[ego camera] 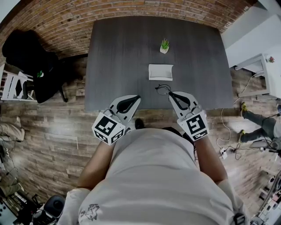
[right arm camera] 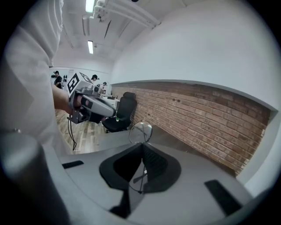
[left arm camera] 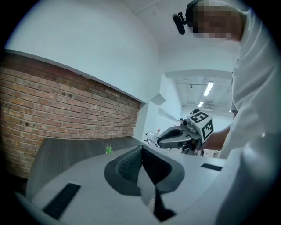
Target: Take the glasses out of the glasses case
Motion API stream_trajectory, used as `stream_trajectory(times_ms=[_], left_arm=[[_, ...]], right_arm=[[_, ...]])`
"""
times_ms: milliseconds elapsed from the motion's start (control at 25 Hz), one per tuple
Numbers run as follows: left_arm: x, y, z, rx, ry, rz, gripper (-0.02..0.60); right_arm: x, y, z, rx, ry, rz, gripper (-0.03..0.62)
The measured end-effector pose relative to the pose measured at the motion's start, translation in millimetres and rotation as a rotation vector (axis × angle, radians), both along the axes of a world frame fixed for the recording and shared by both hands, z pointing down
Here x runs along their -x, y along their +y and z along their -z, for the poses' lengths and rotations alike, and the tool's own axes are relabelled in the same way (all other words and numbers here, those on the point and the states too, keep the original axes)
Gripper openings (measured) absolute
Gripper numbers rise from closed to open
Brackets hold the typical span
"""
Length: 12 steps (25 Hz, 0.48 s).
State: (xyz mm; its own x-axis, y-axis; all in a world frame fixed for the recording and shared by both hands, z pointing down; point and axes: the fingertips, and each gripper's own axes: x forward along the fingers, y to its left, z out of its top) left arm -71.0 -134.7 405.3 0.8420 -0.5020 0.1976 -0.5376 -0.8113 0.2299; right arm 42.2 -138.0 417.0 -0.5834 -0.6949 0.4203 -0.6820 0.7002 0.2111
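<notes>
The worktop [ego camera: 123,52] is dark grey, faintly grained; the glasses case [ego camera: 160,72] white; the glasses [ego camera: 163,89] black-framed; the potted plant [ego camera: 164,45] green over white. The left gripper [ego camera: 136,97] and right gripper [ego camera: 171,93] are pale grey with black-and-white square patterns.

Your head view is evenly and softly lit, with no hard shadows on the table [ego camera: 123,52]. The brick wall [ego camera: 131,9] bows at the top from lens distortion. Both gripper views sit in round fisheye frames with black corners. Ceiling strip lights [left arm camera: 208,88] burn out white in both, and the nearest foreground looks soft. The glasses [right arm camera: 140,131] show as a faint, thin ring.
</notes>
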Motion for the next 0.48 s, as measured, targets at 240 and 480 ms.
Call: stream_trajectory(times_ms=[240, 480], left_arm=[[-34, 15, 8, -0.016, -0.015, 0.001, 0.011], [-75, 41, 1, -0.003, -0.026, 0.010, 0.011]], right_arm=[[-27, 17, 10, -0.010, -0.050, 0.014, 0.013], [-64, 47, 16, -0.010, -0.059, 0.040, 0.014]])
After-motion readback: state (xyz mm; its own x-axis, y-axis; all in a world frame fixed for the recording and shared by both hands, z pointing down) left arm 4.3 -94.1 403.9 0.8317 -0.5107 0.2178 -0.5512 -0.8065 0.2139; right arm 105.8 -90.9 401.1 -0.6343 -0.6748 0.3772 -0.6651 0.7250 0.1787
